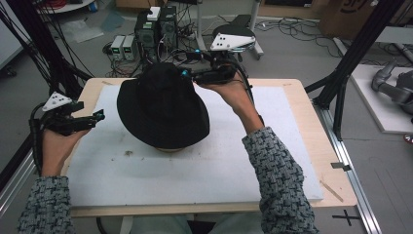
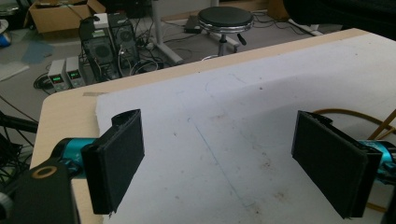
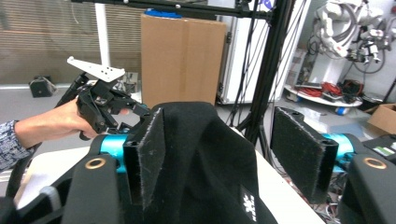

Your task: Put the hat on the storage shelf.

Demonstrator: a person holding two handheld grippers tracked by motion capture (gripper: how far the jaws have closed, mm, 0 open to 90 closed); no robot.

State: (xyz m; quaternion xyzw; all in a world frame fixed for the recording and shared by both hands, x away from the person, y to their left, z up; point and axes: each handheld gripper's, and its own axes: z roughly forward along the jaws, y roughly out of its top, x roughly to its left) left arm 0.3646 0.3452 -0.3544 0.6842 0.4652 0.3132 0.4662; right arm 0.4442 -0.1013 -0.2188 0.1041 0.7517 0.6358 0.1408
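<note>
A black brimmed hat [image 1: 163, 105] sits on a tan form [image 1: 170, 148] near the back of the white board [image 1: 146, 175]. My right gripper [image 1: 191, 62] reaches over the hat's far right side. In the right gripper view its jaws [image 3: 219, 140] stand open with the hat's crown [image 3: 210, 158] between them; the left pad [image 3: 147, 154] lies against the cloth, while the right pad [image 3: 299, 149] stands apart from it. My left gripper [image 1: 100, 115] hovers at the table's left edge, away from the hat, open and empty [image 2: 219, 154]. The right gripper view shows that left gripper [image 3: 105, 105] beyond the hat.
The wooden table [image 1: 316, 146] carries the board, with bare board in front of the hat. Black frame struts [image 1: 341, 83] rise at the right and left. On the floor behind the table are a round stool [image 1: 234, 36] and computer towers [image 1: 156, 27] with cables.
</note>
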